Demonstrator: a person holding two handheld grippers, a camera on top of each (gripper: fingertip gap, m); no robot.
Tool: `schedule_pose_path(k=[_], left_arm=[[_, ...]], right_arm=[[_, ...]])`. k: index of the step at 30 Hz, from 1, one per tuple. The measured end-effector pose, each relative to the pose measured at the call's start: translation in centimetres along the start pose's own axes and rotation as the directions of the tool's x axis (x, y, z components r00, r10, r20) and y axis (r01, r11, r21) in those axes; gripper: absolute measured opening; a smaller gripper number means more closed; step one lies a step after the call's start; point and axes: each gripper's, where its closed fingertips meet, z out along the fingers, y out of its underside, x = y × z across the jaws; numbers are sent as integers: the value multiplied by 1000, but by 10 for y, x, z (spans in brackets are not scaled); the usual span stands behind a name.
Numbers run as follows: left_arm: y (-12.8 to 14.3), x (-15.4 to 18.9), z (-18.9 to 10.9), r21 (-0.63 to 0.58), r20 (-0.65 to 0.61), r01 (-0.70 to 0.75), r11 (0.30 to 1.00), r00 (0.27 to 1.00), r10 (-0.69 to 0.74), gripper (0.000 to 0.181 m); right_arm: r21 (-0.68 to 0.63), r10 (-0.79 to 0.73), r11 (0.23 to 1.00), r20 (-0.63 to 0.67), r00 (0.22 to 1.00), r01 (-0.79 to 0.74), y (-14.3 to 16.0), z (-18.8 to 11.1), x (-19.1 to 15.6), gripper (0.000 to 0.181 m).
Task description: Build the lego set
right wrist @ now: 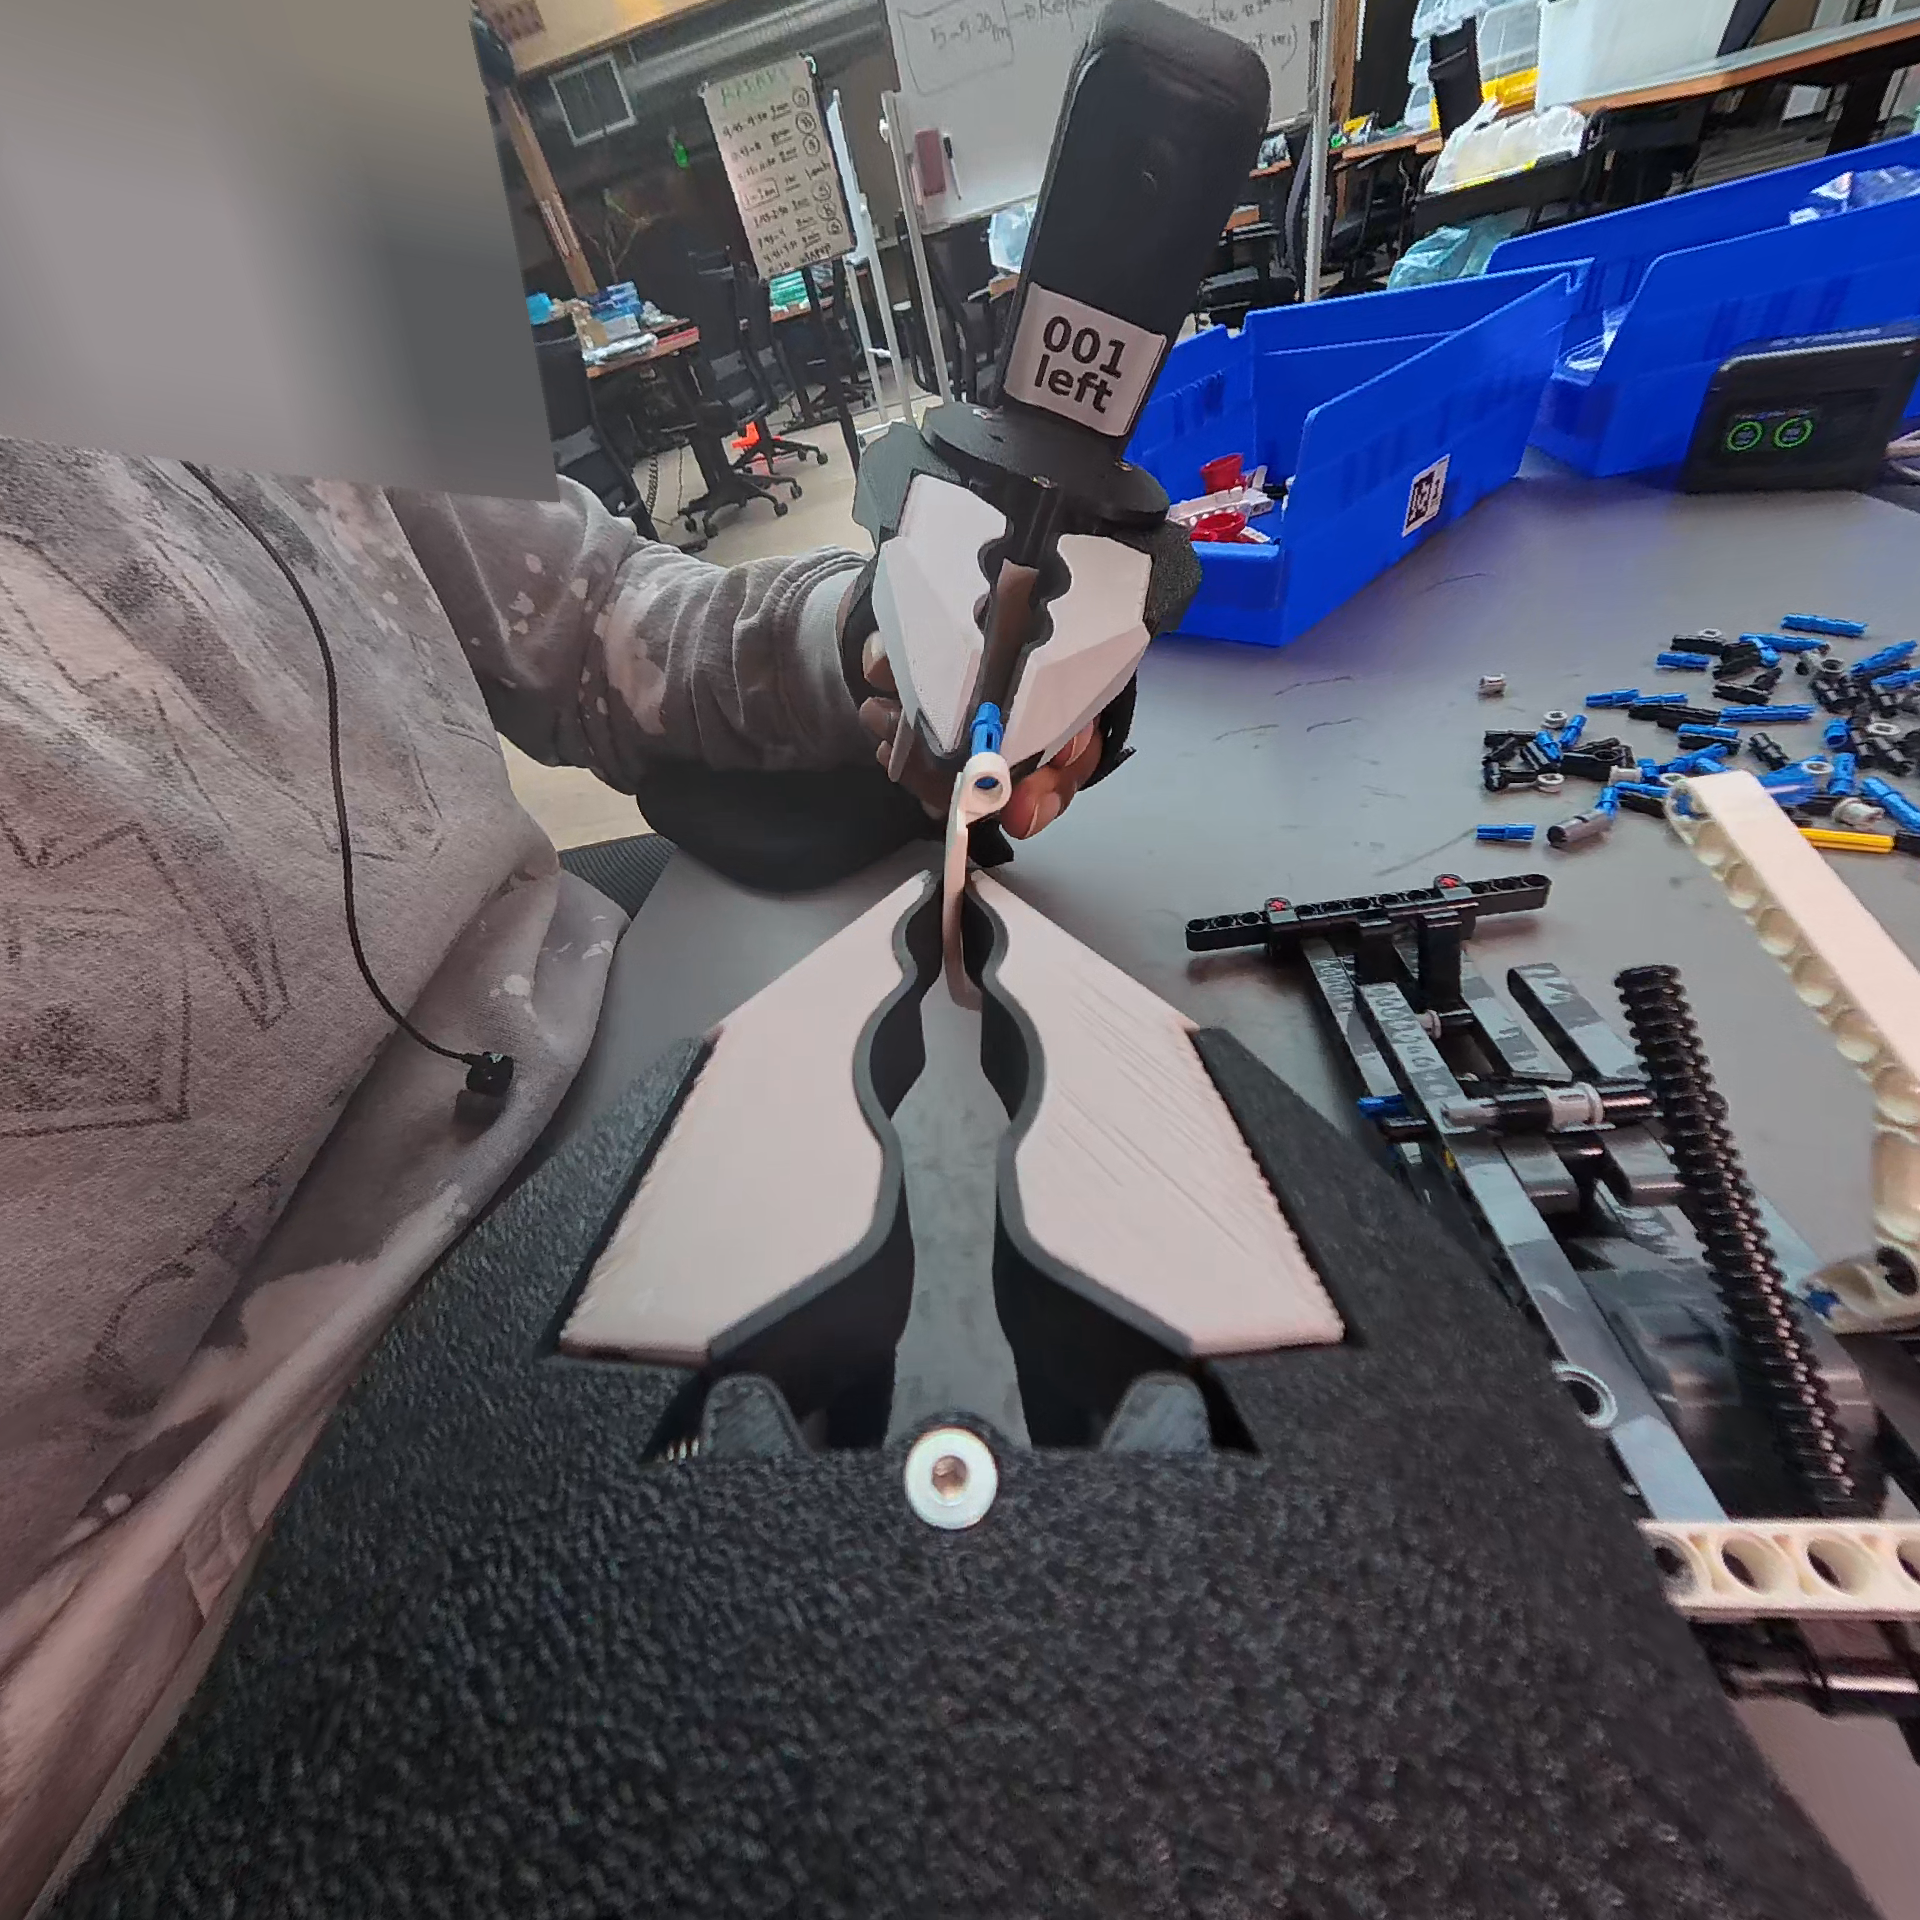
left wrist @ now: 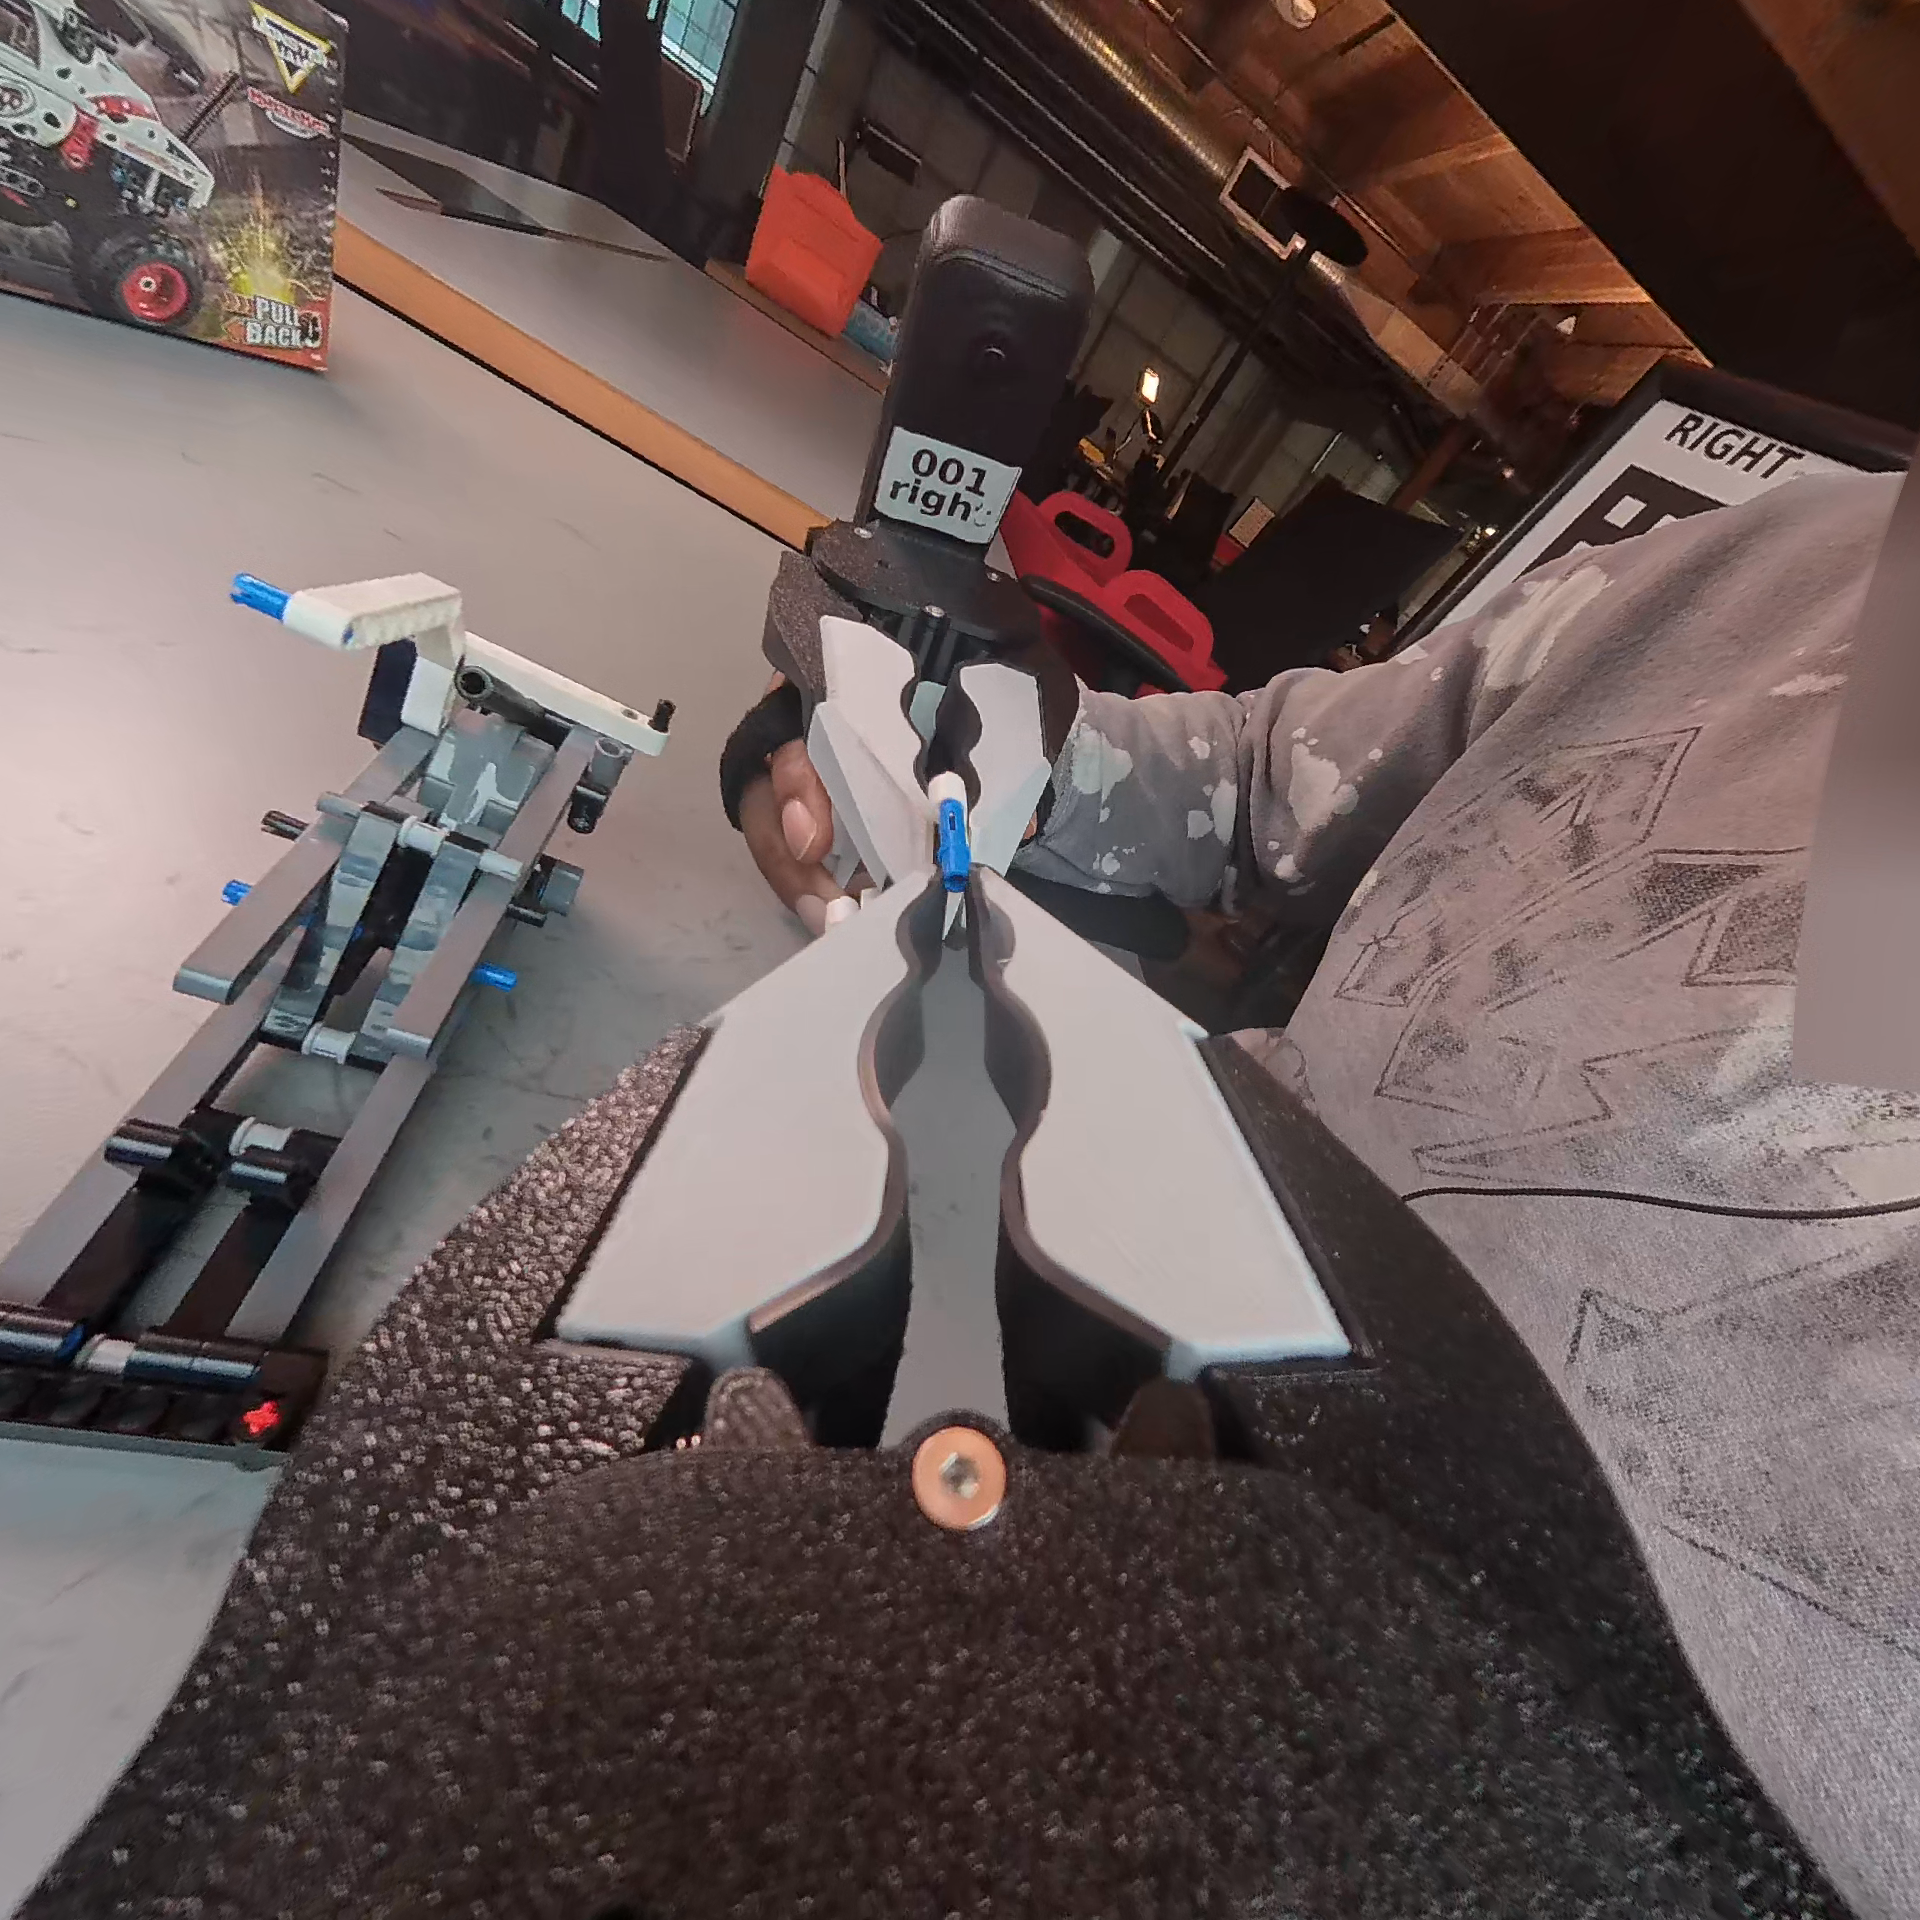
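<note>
Two grippers meet tip to tip above the grey table (right wrist: 1299,748); left gripper (left wrist: 954,896) clamped on a blue pin (left wrist: 952,844); right gripper (right wrist: 961,894) clamped on a thin white curved piece (right wrist: 971,831), pin seated in its end hole; half-built lego chassis (left wrist: 364,935) lies on the table beside them; loose blue and black pins (right wrist: 1745,748) beyond the chassis; blue bins (right wrist: 1455,416) farther back.
</note>
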Motion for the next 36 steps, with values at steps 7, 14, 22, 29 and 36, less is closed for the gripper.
schedule_pose_path(k=[7, 14, 22, 29, 36], left_arm=[[0, 1, -1, 5, -7, 7, 1000, 1000, -7, 4], [-4, 3, -2, 31, -34, 41, 999, 999, -40, 6], [-3, -3, -3, 36, -20, 86, 996, 996, -86, 3], [-2, -3, -2, 40, -33, 96, 995, 995, -94, 0], [-3, -17, -9, 21, 61, 58, 998, 996, -59, 0]], right_arm=[[-8, -24, 1000, -20, 1000, 24, 1, 0, 1, 2], [-17, -40, 999, -44, 998, 40, 3, 0, 4, 2], [-53, -72, 996, -70, 995, 69, 7, 2, 7, 2], [-55, -95, 994, -82, 992, 91, 7, 1, 8, 2], [-44, -106, 994, -92, 990, 103, 4, -2, 9, 2]])
